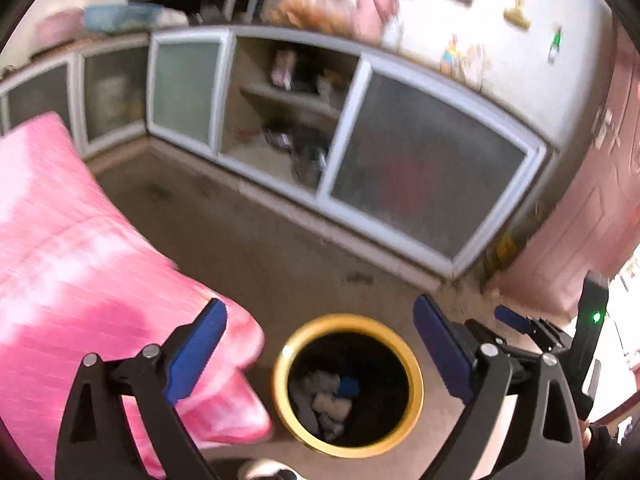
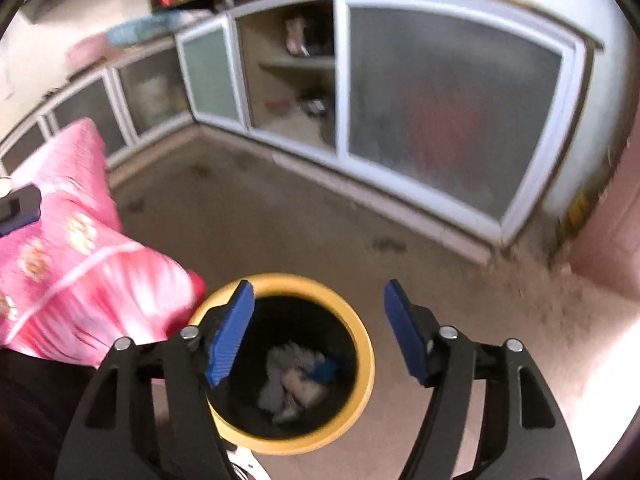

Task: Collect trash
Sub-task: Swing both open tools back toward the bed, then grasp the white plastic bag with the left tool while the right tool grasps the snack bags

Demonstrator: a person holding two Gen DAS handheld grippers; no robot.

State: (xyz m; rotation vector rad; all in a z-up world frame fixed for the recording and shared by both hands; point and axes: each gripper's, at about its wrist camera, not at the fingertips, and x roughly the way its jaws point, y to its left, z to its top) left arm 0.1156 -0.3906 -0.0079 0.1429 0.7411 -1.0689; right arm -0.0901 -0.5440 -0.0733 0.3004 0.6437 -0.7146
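Yellow plastic rings the round mouth of the bin (image 1: 347, 385), whose inside is black and deep; it stands on the floor (image 1: 256, 236), a dull, matte brown-grey surface with dark smudges. At the bottom lies the trash (image 1: 325, 400): crumpled white and cream wads, soft-edged, with one small blue scrap among them.

I hold my left tool (image 1: 320, 354) over the bin, its flat blue pads spread wide and gripping nothing. My right tool (image 2: 319, 330) hangs just above the same rim, likewise released and bare; its left pad overlaps the yellow ring in that view. The arms of both are black and angular, pinned with small silver rivets. In the left view the right tool's blue tip shows at the far right, near a green light.

Just beside the bin, on its left, bulges a pink quilt (image 1: 80, 272), puffy, with pale streaks and a stitched look; in the right view it carries round pale motifs.

Behind runs a low cabinet (image 1: 420, 184) framed in pale metal with frosted panels. One bay is open, showing a shelf (image 1: 292, 98) with blurred small items.
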